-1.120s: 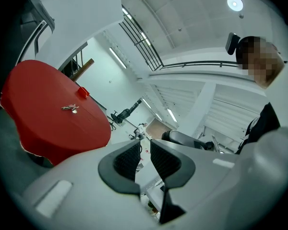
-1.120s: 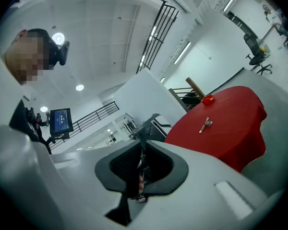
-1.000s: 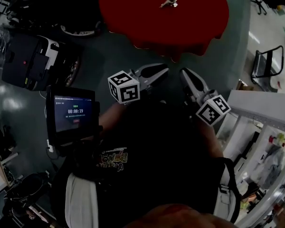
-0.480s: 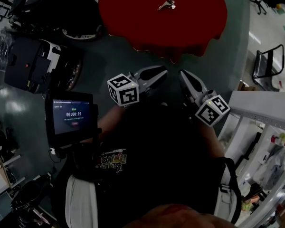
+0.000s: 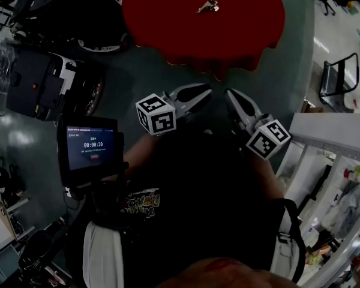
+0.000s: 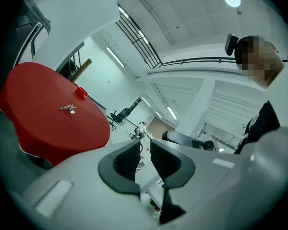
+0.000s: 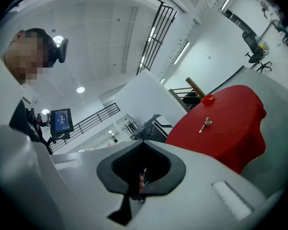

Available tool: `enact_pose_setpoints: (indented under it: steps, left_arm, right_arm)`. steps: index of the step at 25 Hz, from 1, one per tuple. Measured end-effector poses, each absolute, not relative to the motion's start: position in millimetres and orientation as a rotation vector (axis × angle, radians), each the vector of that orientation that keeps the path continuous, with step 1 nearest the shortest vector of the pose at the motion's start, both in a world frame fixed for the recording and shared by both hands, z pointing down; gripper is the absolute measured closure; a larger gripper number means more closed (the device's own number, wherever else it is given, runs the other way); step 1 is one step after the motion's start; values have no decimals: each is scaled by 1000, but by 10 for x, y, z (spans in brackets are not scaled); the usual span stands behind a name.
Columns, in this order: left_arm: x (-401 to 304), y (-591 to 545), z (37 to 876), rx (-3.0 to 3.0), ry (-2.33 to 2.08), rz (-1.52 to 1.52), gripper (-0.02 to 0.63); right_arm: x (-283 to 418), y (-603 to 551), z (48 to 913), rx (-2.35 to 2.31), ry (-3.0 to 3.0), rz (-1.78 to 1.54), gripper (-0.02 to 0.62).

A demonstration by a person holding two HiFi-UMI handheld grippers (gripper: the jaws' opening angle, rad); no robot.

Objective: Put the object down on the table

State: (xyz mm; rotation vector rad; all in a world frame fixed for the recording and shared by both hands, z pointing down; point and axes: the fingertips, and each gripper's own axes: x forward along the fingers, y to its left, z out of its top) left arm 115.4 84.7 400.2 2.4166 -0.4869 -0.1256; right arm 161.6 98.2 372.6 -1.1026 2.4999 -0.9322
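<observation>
A small metal object [image 5: 207, 5] lies on the round red table [image 5: 168, 23], far ahead of both grippers. It also shows in the left gripper view as the metal object [image 6: 67, 109] on the red table [image 6: 48, 133], and in the right gripper view as the metal object [image 7: 205, 124] on the red table [image 7: 230, 143]. My left gripper [image 5: 207, 90] is held close to the body and points level; the left gripper [image 6: 145, 150] shows a narrow gap between its pads, with nothing in it. My right gripper [image 5: 228, 93] is beside it; the right gripper [image 7: 143, 162] has its pads together and holds nothing.
A small red item [image 6: 81, 93] sits at the table's far edge. A screen with a timer [image 5: 89, 150] stands at my left, with dark cases [image 5: 36, 83] on the floor behind it. A black chair frame [image 5: 336, 80] and white shelving [image 5: 330, 137] are at the right.
The timer on the screen has ticked on by one second. Both grippers keep their places, and the head view has drifted slightly.
</observation>
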Motion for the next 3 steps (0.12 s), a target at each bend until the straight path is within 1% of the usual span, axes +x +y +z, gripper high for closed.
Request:
enact_pose_setpoints:
  steps: [3]
  left_arm:
    - [1161, 842, 3995, 2416, -486, -128, 531]
  right_arm:
    - [1619, 985, 3719, -1104, 2501, -927, 592]
